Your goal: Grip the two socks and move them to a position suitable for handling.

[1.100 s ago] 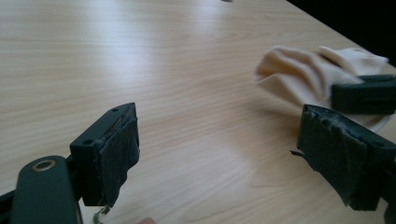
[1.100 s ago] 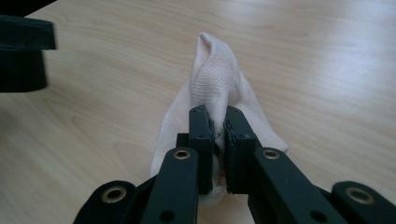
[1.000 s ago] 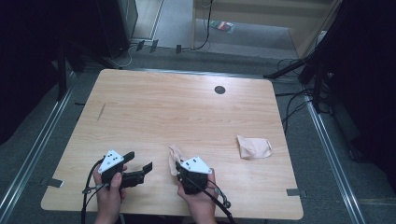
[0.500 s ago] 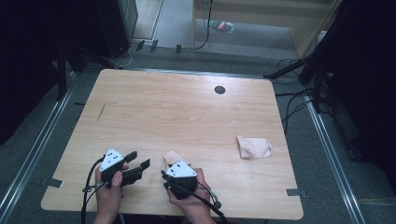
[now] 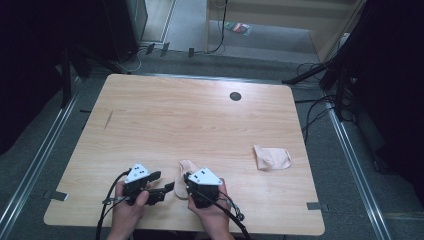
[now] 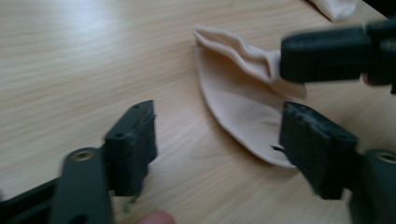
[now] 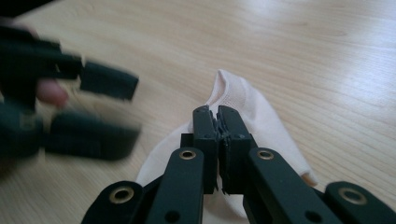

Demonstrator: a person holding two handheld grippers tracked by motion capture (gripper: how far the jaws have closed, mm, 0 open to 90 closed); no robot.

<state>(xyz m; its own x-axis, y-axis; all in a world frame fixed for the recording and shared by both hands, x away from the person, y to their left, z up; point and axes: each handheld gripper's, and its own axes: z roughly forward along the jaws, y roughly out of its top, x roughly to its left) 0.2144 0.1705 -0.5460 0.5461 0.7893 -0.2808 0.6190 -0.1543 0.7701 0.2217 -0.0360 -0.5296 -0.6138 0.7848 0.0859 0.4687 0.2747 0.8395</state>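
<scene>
Left gripper view: the near sock (image 6: 243, 116) lies flat on the table (image 6: 93, 56) just ahead of the wide-apart, empty left gripper (image 6: 219, 144), its upper fold pinched by the clamped right gripper (image 6: 327, 58).

Light wooden table (image 5: 165, 120) with a small dark round hole (image 5: 235, 96) far ahead of the tongs, pale sock (image 5: 186, 170) lying flat just between the two tongs, second pale sock (image 5: 271, 157) bunched well off beyond the right-hand tongs
</scene>
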